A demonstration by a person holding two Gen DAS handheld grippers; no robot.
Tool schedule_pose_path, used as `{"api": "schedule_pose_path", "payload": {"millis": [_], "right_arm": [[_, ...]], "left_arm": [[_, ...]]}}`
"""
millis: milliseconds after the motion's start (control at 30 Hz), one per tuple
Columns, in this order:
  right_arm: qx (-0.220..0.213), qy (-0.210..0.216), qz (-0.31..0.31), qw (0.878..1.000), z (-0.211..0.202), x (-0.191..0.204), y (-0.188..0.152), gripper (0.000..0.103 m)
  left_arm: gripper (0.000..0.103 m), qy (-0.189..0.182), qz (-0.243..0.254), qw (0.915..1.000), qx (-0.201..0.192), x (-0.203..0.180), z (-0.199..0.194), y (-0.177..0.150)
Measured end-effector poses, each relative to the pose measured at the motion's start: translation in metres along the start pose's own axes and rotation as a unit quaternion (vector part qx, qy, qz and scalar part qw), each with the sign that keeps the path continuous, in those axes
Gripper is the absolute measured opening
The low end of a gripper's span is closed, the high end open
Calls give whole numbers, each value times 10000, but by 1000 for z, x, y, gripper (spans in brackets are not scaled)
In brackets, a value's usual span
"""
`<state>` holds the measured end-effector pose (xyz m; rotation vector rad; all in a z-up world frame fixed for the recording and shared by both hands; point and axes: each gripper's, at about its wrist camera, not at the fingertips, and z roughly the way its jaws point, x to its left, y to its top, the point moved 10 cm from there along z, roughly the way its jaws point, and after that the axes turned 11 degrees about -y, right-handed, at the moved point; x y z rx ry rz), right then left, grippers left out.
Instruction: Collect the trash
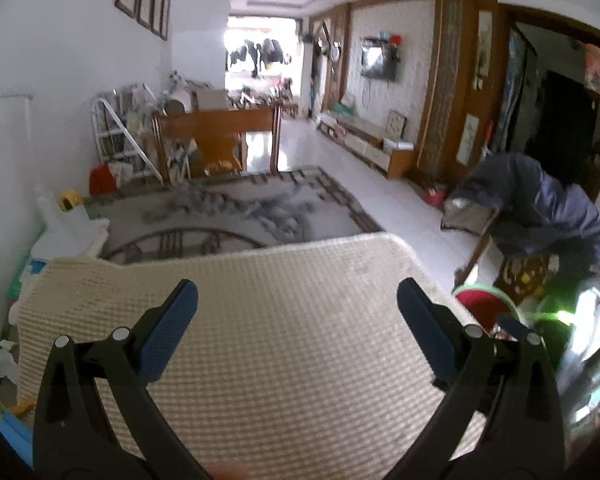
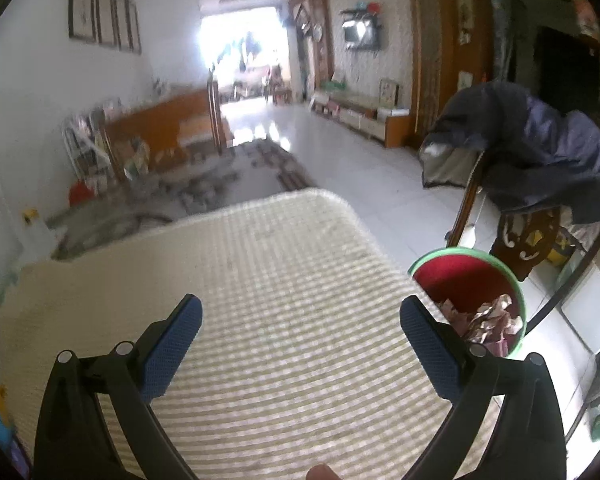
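A red bin with a green rim [image 2: 470, 280] stands on the floor right of the cream ribbed mat [image 2: 260, 300]; crumpled paper trash [image 2: 488, 318] lies inside it. In the left wrist view the bin [image 1: 482, 302] shows partly, behind the right finger. My left gripper [image 1: 298, 298] hovers open over the mat [image 1: 268, 320], nothing between its blue pads. My right gripper [image 2: 300, 314] is likewise open and empty above the mat, its right finger [image 2: 428, 344] close to the bin's rim. White crumpled tissue [image 1: 6, 362] lies at the mat's left edge.
A chair draped with a dark blue jacket [image 2: 540, 160] stands right of the bin. A grey patterned rug [image 1: 228, 212] lies beyond the mat, with a wooden bench [image 1: 216, 136] behind it. White tiled floor [image 2: 360, 160] runs toward a low TV cabinet [image 1: 372, 148].
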<state>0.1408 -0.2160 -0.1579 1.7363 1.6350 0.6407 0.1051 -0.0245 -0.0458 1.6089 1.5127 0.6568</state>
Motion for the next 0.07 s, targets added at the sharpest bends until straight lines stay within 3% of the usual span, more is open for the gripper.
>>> {"api": "schedule_pose_path", "payload": {"millis": [67], "right_arm": [[71, -44, -324, 9994, 29, 9, -4, 96]], "left_arm": [[98, 6, -75, 9999, 80, 6, 3, -10]]}}
